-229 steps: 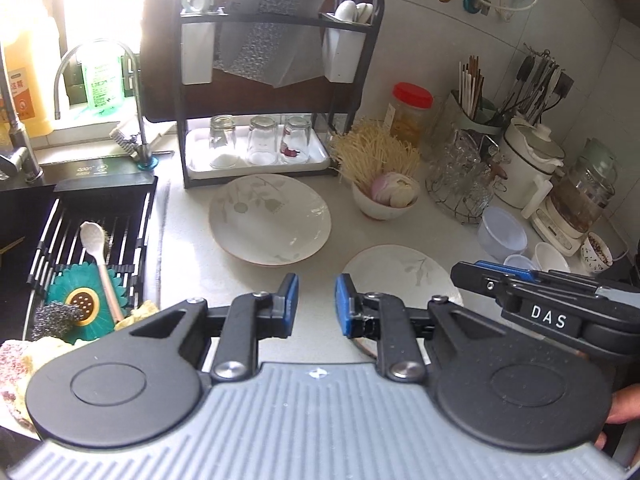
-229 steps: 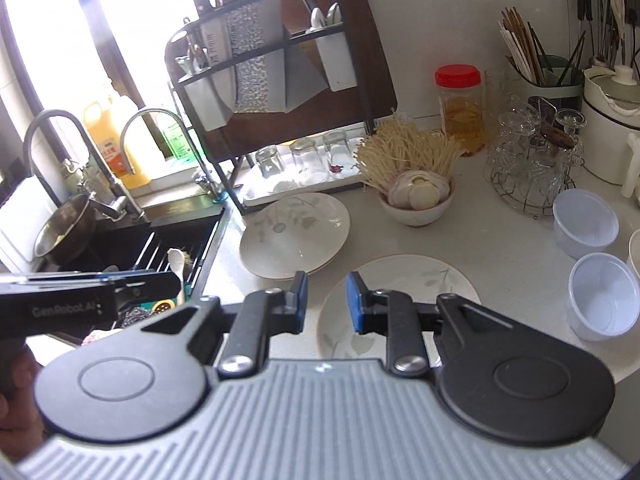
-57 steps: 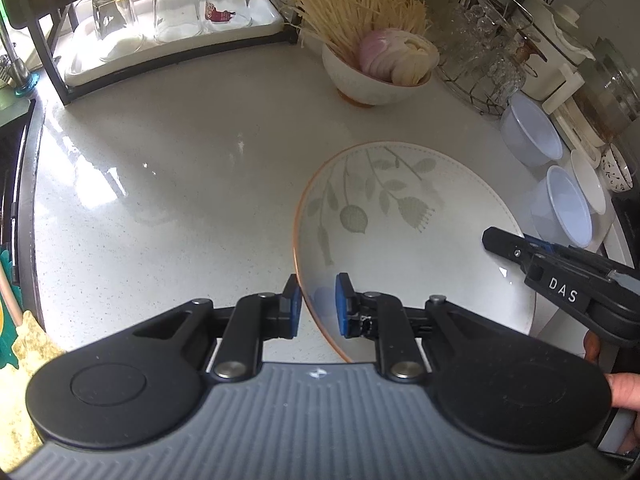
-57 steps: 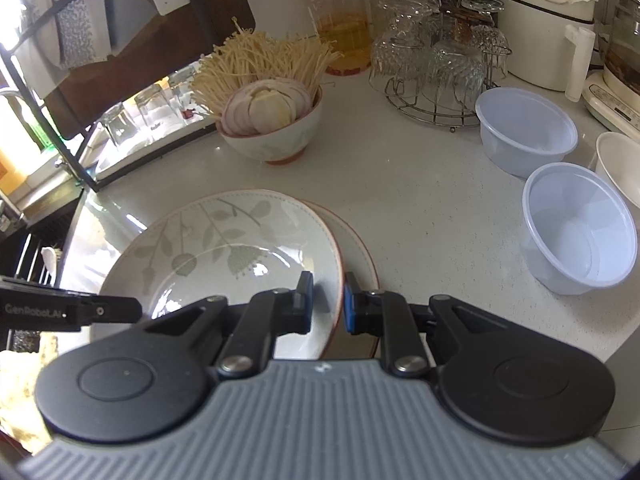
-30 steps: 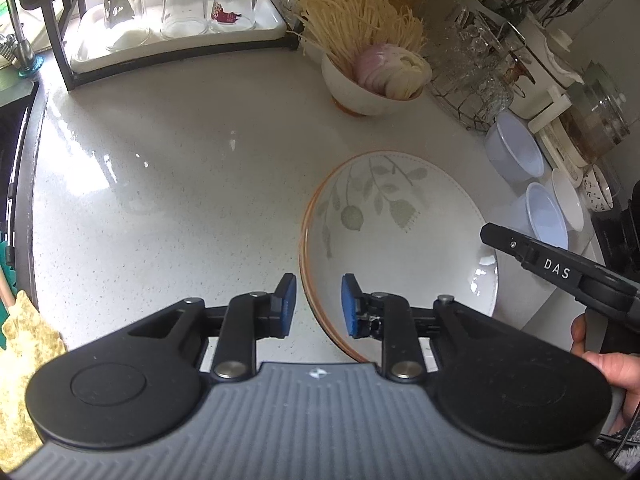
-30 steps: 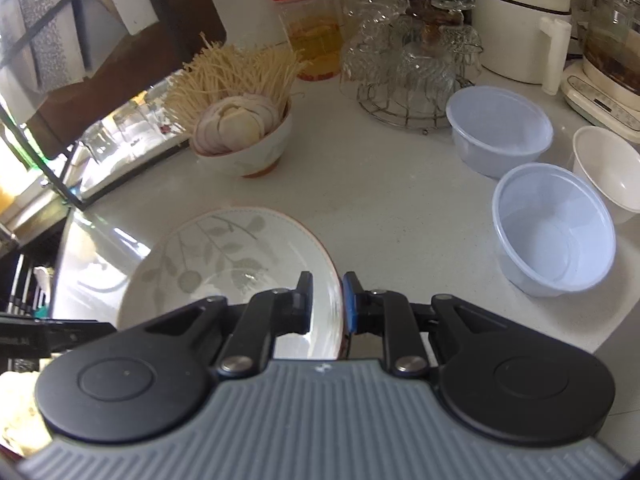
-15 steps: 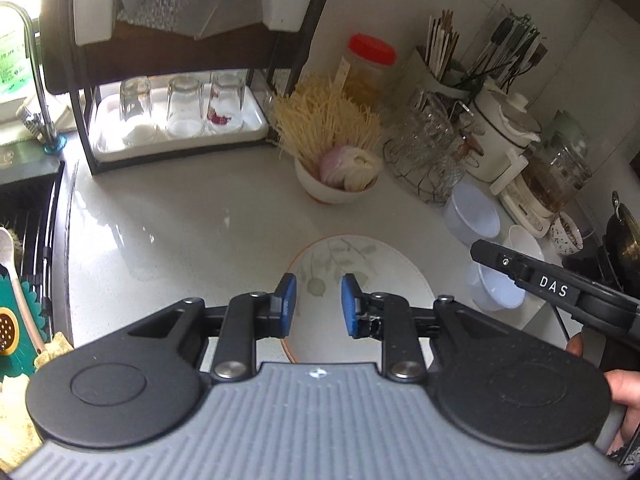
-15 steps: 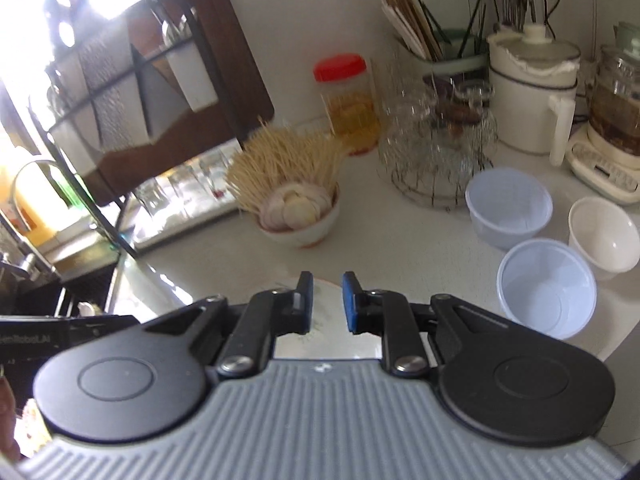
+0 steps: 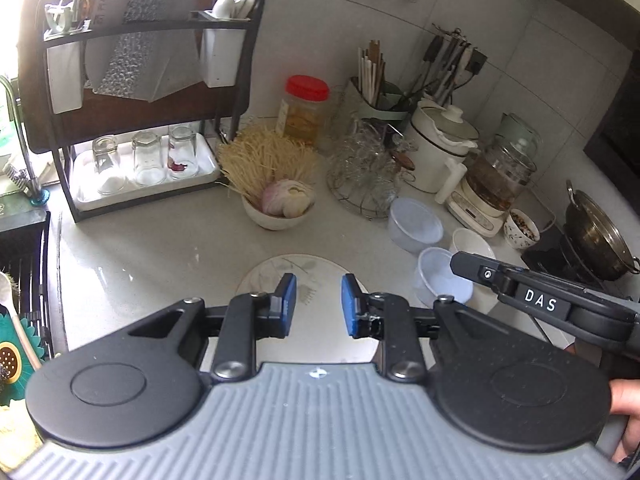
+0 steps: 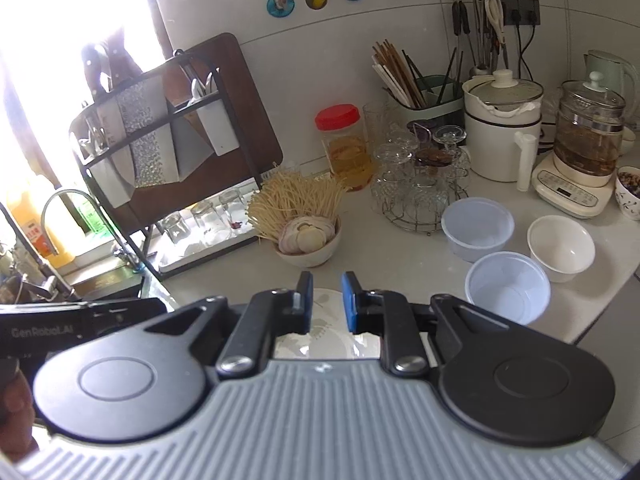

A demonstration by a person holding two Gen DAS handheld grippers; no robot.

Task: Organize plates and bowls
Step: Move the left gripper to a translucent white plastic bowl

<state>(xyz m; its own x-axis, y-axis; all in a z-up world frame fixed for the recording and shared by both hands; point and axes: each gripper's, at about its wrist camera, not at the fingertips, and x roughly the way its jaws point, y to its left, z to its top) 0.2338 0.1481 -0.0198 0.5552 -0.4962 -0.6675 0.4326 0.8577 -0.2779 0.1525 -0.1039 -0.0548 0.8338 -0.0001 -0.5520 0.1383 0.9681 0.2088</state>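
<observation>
Left wrist view: the left gripper [image 9: 319,300] hangs with its jaws apart and empty above the leaf-patterned plate [image 9: 316,280] on the tabletop [image 9: 160,240].

Right wrist view: the right gripper [image 10: 324,300] is likewise parted, holding nothing; plastic bowls [image 10: 508,288] sit right of the plate [image 10: 326,336].

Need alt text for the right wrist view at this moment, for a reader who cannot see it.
The right gripper is open and empty above a leaf-patterned plate on the white counter. Two clear plastic bowls and a white bowl sit to the right. A bowl of noodles and onion stands behind the plate.
</observation>
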